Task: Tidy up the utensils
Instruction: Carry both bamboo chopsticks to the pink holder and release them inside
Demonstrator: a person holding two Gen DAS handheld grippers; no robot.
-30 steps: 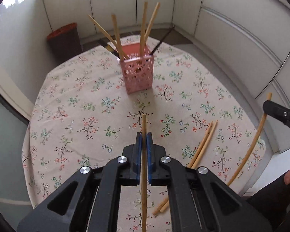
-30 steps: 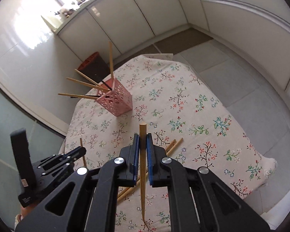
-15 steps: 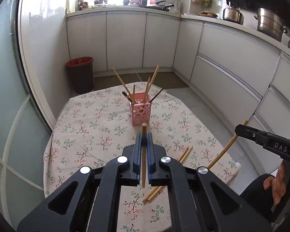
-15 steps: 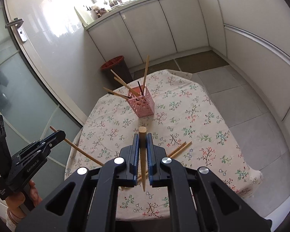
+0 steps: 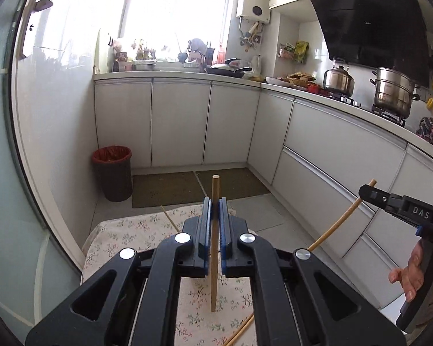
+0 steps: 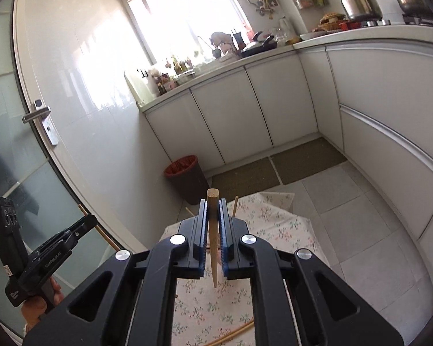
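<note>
One wooden chopstick (image 5: 213, 248) is clamped in the left claw (image 5: 213, 222), and another chopstick (image 6: 213, 239) in the right claw (image 6: 213, 222). Both have been lifted high off the desk (image 5: 124, 230). The pink basket seen earlier is now hidden at 12 o'clock, so dropping comes next.

Red-lined bin (image 5: 112, 173), steel pots (image 5: 394, 92)
</note>
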